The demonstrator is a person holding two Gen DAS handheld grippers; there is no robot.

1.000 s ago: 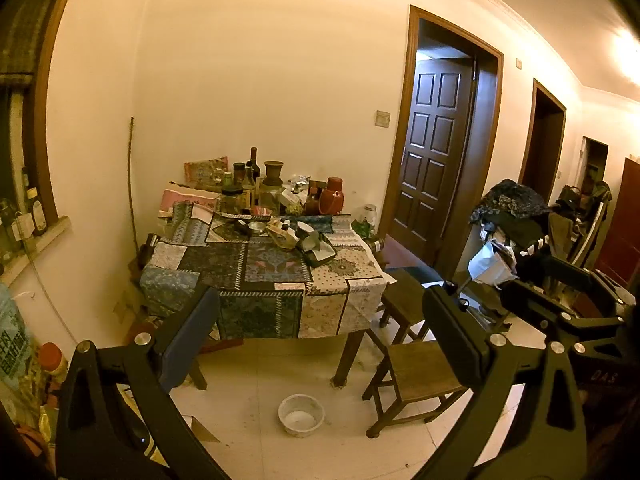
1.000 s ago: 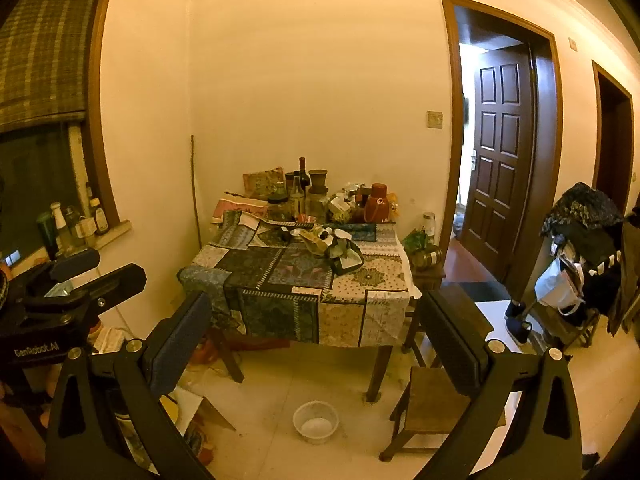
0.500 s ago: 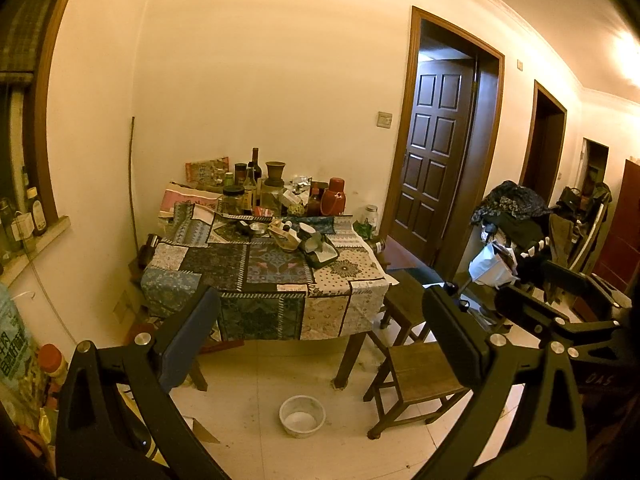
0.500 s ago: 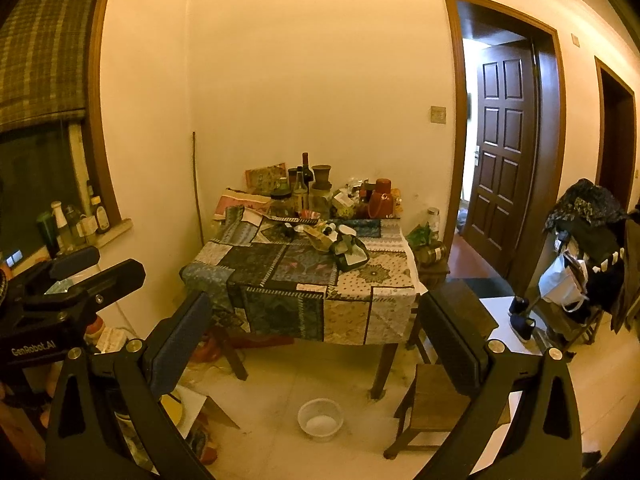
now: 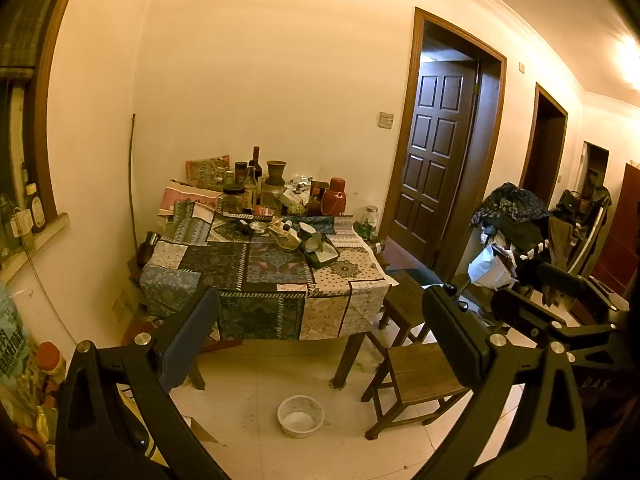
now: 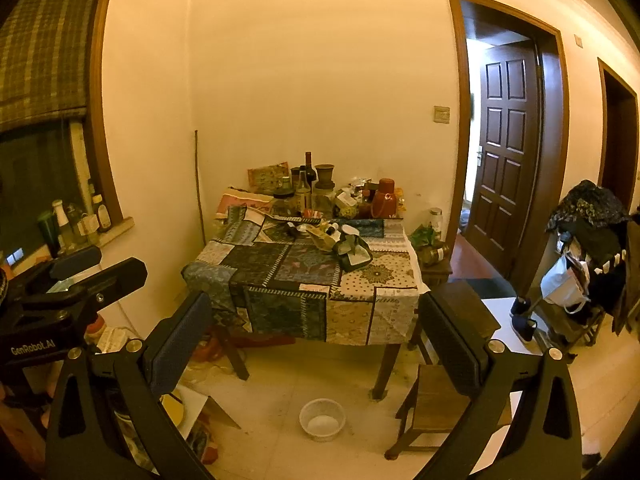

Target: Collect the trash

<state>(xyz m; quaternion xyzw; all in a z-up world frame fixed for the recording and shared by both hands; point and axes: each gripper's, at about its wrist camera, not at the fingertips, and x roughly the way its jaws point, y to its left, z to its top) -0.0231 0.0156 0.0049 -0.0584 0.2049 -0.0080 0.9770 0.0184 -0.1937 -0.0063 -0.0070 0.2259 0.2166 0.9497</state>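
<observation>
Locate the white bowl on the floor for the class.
In both wrist views the white bowl sits on the tiled floor in front of the cloth-covered table, just left of the wooden stool.

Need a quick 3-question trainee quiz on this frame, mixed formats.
1. True or false: the left tool is shut on a piece of trash.
2. Where does the white bowl sit? A. on the table B. on the floor by a table leg C. on the stool
3. Fill in: the door right of the table stands ____.

Key:
1. False; both it and the right tool are open and hold nothing.
2. B
3. open
</observation>
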